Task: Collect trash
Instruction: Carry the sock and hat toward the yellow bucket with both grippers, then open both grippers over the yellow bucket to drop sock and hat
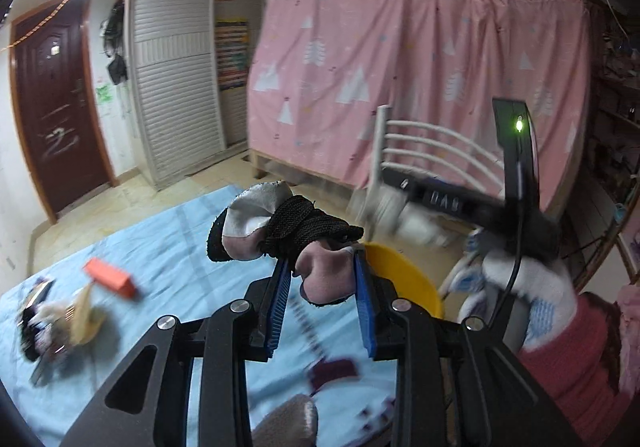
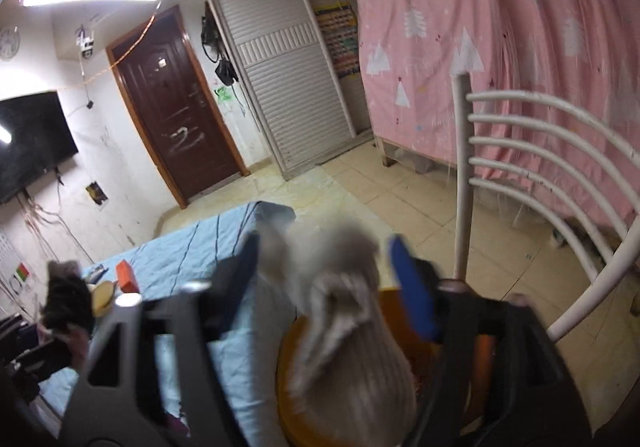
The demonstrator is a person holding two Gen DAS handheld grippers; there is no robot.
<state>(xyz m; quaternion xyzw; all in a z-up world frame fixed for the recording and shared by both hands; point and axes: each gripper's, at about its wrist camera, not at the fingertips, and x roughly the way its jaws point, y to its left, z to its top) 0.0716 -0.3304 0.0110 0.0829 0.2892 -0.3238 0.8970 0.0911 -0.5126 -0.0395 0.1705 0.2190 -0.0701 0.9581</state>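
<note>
Socks [image 1: 280, 227] are being gripped by the left gripper [image 1: 322, 307]; a grey sock [image 2: 344, 327] is being loosely straddled by the open right gripper [image 2: 332, 279] above a yellow bin [image 2: 292, 387].

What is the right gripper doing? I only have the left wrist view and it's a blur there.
Observer: In the right wrist view, the right gripper has its jaws wide open. A grey striped cloth hangs between them, and the pads don't seem to press on it.
Operator: Is it over the bin?
Observer: Yes. The yellow bin sits directly below that cloth, next to the edge of the blue sheet.
Operator: Anything on the wall that I can't see?
Observer: A black TV is mounted to the left of the door.
</note>
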